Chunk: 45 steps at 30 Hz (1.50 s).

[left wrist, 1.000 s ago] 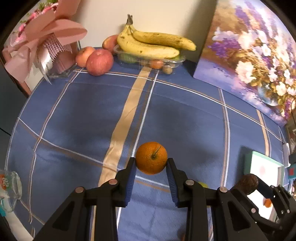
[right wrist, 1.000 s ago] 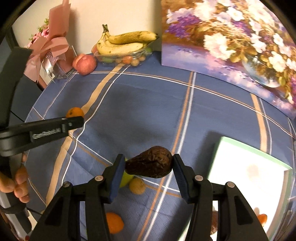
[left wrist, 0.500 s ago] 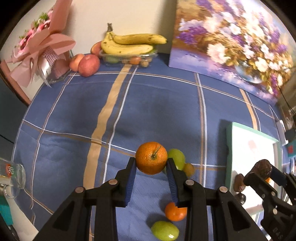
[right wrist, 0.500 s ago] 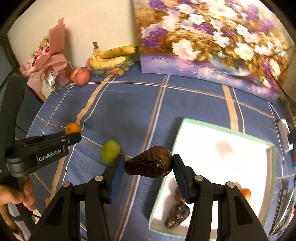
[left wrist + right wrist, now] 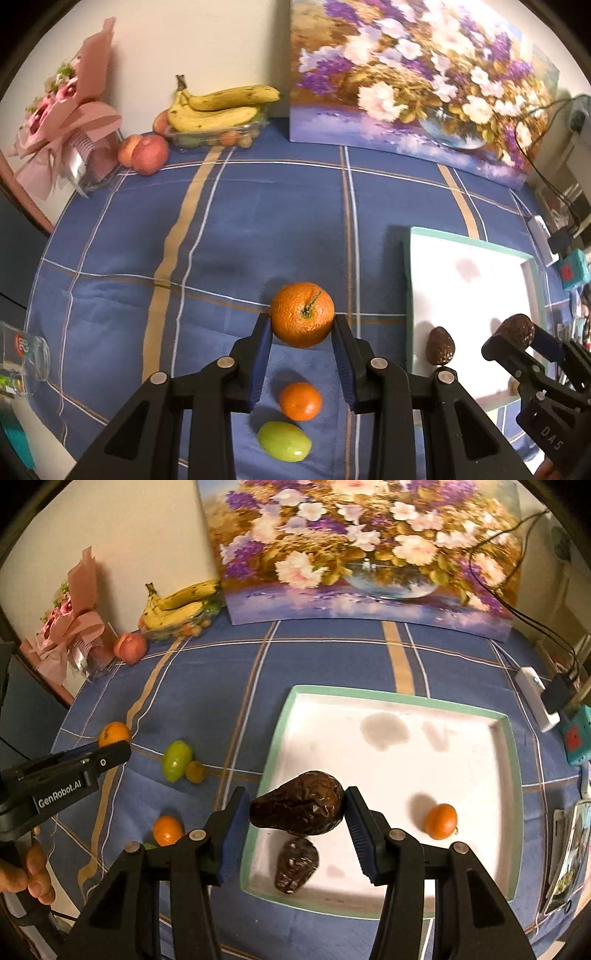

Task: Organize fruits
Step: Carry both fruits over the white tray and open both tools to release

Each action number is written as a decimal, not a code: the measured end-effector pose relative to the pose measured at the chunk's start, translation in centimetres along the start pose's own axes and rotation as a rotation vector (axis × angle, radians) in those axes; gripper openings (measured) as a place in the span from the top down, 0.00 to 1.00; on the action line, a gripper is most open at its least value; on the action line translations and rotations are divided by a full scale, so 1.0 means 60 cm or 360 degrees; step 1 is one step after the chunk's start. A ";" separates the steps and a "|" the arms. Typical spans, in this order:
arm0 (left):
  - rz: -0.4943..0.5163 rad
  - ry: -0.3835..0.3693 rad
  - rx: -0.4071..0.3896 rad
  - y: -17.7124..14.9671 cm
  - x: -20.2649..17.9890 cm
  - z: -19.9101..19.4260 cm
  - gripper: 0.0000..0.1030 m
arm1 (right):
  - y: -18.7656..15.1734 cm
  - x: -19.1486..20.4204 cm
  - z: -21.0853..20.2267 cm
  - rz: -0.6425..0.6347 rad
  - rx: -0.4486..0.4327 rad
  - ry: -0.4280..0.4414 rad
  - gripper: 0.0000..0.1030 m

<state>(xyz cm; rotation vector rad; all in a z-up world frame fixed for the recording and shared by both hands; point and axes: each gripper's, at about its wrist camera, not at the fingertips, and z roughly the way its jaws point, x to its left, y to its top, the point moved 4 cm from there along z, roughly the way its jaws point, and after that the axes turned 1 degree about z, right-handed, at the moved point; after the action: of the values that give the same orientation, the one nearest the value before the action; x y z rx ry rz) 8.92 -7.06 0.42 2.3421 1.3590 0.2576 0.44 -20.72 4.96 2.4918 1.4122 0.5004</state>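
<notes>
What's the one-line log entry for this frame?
left gripper: holds orange | right gripper: holds dark avocado over tray

Four oranges (image 5: pixel 440 820), two dark avocados (image 5: pixel 300 808), one green fruit (image 5: pixel 177 760), one tray (image 5: pixel 511 738), two apples (image 5: pixel 149 154).

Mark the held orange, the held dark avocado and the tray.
held orange (image 5: pixel 302 314), left wrist view, on its peel beside the stem.
held dark avocado (image 5: pixel 299 806), right wrist view, on its wrinkled middle.
tray (image 5: pixel 391 693), right wrist view, on its green far rim.
</notes>
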 end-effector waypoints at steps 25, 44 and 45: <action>0.0328 -0.0193 0.0054 0.007 -0.191 0.040 0.66 | 0.007 -0.212 -0.013 0.0382 -0.0039 -0.0294 0.47; 0.0416 -0.0238 0.0179 0.009 -0.262 0.164 0.66 | -0.004 -0.291 0.098 0.0535 0.0122 -0.0355 0.47; 0.0420 -0.0232 0.0194 0.006 -0.263 0.170 0.66 | -0.005 -0.291 0.101 0.0535 0.0131 -0.0358 0.47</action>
<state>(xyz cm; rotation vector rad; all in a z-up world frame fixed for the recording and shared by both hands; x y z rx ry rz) 4.90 -23.51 -7.79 2.5862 1.0236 0.0798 -5.67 -35.83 -3.82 2.7633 0.9552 0.2125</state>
